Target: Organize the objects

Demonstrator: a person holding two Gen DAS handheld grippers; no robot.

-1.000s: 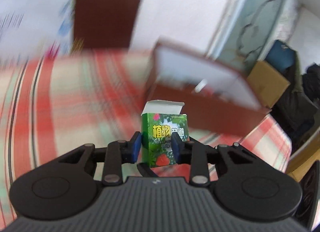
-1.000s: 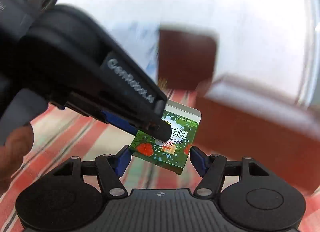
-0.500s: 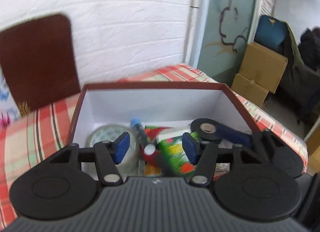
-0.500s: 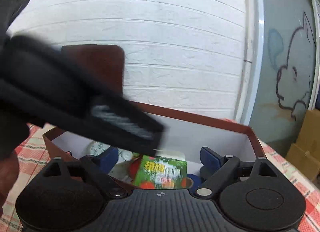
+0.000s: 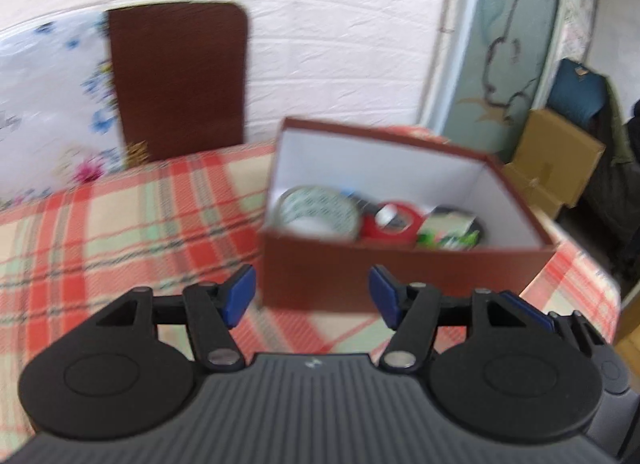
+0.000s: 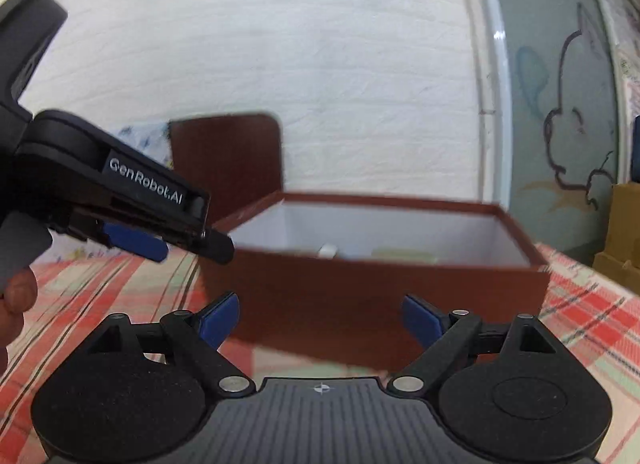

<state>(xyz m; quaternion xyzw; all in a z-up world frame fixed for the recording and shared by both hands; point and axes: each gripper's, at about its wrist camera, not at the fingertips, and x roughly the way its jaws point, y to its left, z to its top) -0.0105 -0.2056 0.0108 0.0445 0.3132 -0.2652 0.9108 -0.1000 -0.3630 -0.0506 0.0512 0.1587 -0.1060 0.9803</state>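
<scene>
A brown box with a white inside (image 5: 400, 268) (image 6: 372, 284) stands on the plaid tablecloth (image 5: 120, 223). In the left wrist view it holds a clear tape roll (image 5: 316, 213), a red tape roll (image 5: 394, 221) and the green packet (image 5: 448, 234). My left gripper (image 5: 312, 296) is open and empty, a little in front of the box. It also shows in the right wrist view (image 6: 160, 236), at the left. My right gripper (image 6: 320, 318) is open and empty, close to the box's front wall.
A brown box lid (image 5: 180, 79) leans against the white brick wall behind the table. A flowered sheet (image 5: 48, 111) stands to its left. Cardboard boxes (image 5: 556, 159) and dark bags sit on the floor past the table's right edge.
The left gripper carried the green packet to the box and let it go inside. Both grippers have since drawn back from over the box and stand open in front of it.
</scene>
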